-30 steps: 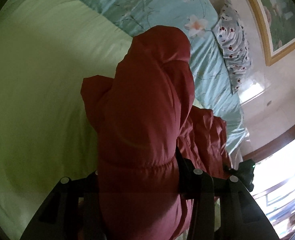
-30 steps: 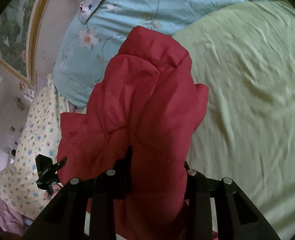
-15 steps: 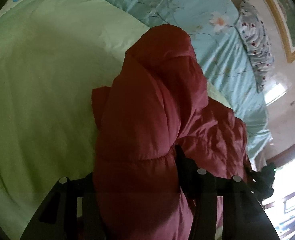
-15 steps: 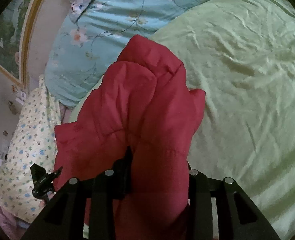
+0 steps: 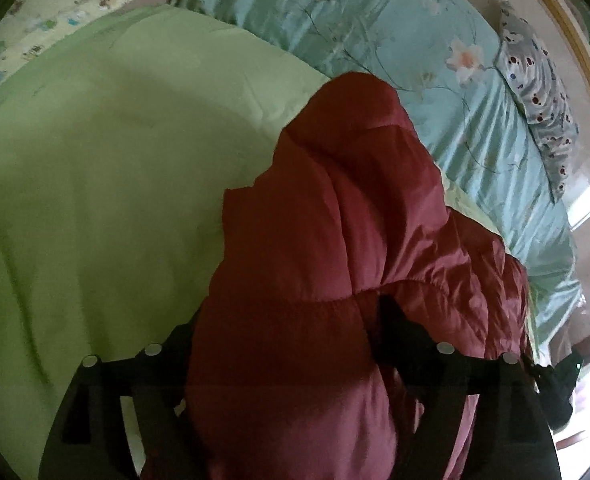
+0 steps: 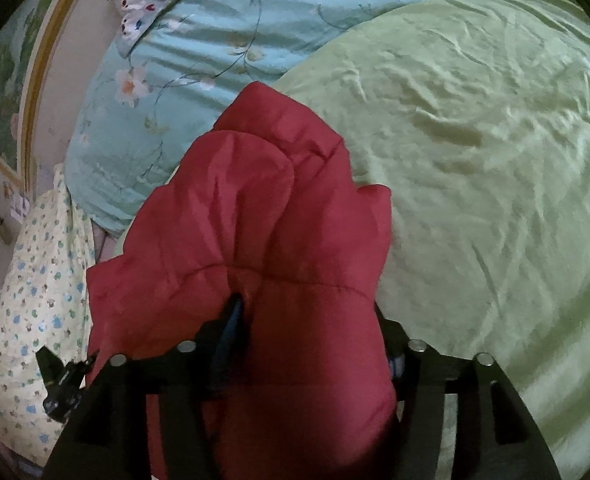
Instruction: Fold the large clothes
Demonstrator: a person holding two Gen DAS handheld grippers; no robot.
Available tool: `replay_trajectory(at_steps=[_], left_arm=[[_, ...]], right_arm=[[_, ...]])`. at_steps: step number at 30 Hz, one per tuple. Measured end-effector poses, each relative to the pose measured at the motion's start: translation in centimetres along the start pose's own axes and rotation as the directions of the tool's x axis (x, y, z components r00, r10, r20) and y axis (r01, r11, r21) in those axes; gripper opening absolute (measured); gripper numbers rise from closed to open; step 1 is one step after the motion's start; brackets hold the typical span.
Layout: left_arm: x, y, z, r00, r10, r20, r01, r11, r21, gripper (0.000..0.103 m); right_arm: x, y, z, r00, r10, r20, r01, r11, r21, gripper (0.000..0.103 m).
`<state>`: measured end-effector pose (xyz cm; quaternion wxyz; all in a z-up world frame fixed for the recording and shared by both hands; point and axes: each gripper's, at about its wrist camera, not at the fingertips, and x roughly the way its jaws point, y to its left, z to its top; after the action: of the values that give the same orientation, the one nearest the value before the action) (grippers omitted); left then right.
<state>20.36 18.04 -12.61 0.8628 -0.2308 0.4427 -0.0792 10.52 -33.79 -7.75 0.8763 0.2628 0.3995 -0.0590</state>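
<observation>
Jaws just opening, red puffer jacket (image 5: 335, 240) apparently loose between both pairs.

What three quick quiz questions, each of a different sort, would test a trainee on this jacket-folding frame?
1. True or false: the red padded jacket lies on a bare wooden floor.
2. Multiple choice: which sheet lies directly under the jacket? A. light green sheet B. spotted pillow C. framed picture
3. Short answer: what sits between the fingers of both the left gripper and the right gripper?

Key
1. False; it rests on the light green sheet on a bed.
2. A
3. A bunched fold of the red padded jacket; both sets of jaws have just been opening around it.
</observation>
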Motion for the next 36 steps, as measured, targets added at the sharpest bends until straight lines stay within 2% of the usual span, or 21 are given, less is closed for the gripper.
replay_trajectory(at_steps=[4, 10, 13, 17, 23, 28, 36], left_arm=[[-3.0, -0.4, -1.3, 0.999, 0.039, 0.028, -0.039, 0.999, 0.001, 0.084], [-7.1, -3.1, -2.9, 0.991, 0.086, 0.100, -0.091, 0.995, 0.048, 0.084], [-8.8, -4.4, -3.8, 0.991, 0.071, 0.112, -0.080, 0.994, 0.076, 0.083], [-10.6, -6.2, -5.1, 0.993, 0.048, 0.112, -0.061, 0.991, 0.115, 0.084], [-10.2, -9.4, -6.2, 0.995, 0.057, 0.087, -0.073, 0.979, 0.192, 0.084], [-9.6, -11.2, -6.8, 0.993, 0.089, 0.076, -0.106, 0.960, 0.258, 0.084], [-9.5, -13.0, -8.2, 0.994, 0.096, 0.061, -0.111, 0.931, 0.349, 0.084]], right_arm=[[-0.1, -0.4, -0.4, 1.000, 0.012, 0.023, -0.012, 1.000, 0.000, 0.070], [-0.6, -0.2, -0.8, 0.999, 0.008, 0.048, -0.008, 1.000, -0.003, 0.074], [-1.5, 0.4, -1.0, 0.995, -0.044, 0.088, 0.046, 0.998, -0.030, 0.079], [-3.4, 2.1, -1.3, 0.981, -0.106, 0.162, 0.121, 0.989, -0.088, 0.079], [-6.6, 5.1, -3.1, 0.954, -0.151, 0.260, 0.197, 0.967, -0.159, 0.080], [-7.4, 8.5, -4.4, 0.952, -0.153, 0.267, 0.227, 0.935, -0.272, 0.080], [-5.3, 13.0, -6.6, 0.981, -0.103, 0.164, 0.163, 0.894, -0.417, 0.082]])
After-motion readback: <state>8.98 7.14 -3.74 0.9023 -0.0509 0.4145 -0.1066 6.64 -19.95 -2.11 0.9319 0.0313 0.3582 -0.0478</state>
